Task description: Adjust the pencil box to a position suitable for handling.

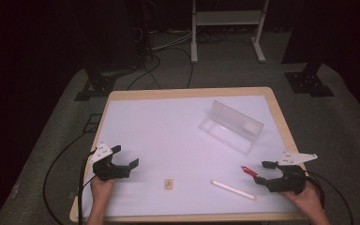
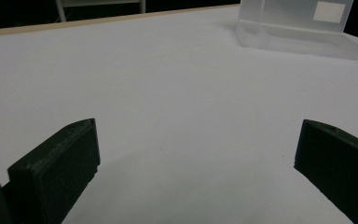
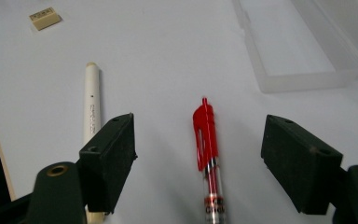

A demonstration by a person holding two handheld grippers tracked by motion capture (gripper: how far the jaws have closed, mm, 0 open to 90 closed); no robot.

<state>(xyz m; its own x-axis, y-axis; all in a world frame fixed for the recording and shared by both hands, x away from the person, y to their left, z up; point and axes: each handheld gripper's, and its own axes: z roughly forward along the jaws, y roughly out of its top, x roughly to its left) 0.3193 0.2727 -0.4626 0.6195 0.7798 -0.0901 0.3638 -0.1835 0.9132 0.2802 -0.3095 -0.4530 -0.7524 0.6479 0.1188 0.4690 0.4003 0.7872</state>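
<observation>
White counter (image 1: 168, 131), dim room. Right tongs (image 3: 200, 158) spread wide astride red pen (image 3: 206, 135), not gripping. Left tongs (image 2: 191, 163) spread, empty. Pen light, stiff, slippery; grasp mid-barrel.

Dim room, dark at the edges; the white tabletop (image 1: 168, 136) is evenly lit from above, shadows soft, high view slightly blurred.

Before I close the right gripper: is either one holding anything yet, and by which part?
Nothing is held. The right gripper stands open astride the red pen, pads clear of it; the left gripper is open over bare table.
</observation>
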